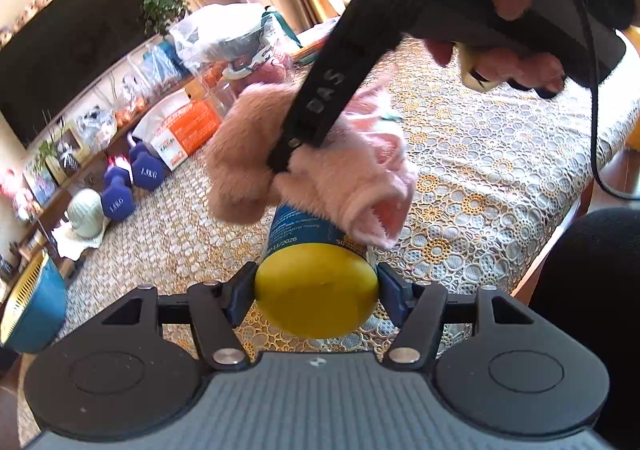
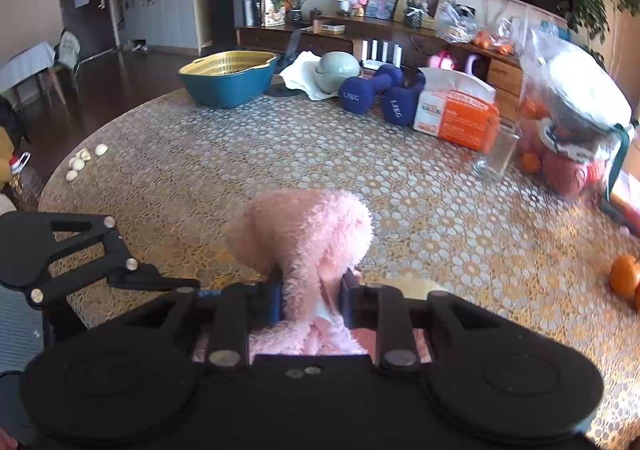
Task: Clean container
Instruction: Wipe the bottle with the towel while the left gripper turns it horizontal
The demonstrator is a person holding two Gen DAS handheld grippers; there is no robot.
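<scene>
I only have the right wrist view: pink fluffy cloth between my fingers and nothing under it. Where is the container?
Observer: The left gripper is shut on the container's yellow cap; the container is a blue-labelled can pointing away from that camera.
Operator: Is my cloth on it?
Observer: Yes. The pink cloth drapes over the can's far end, covering it, with the right gripper coming down from above.
Operator: Is the can resting on the table?
Observer: It appears lifted; the lace tablecloth shows beneath the cap.
</scene>
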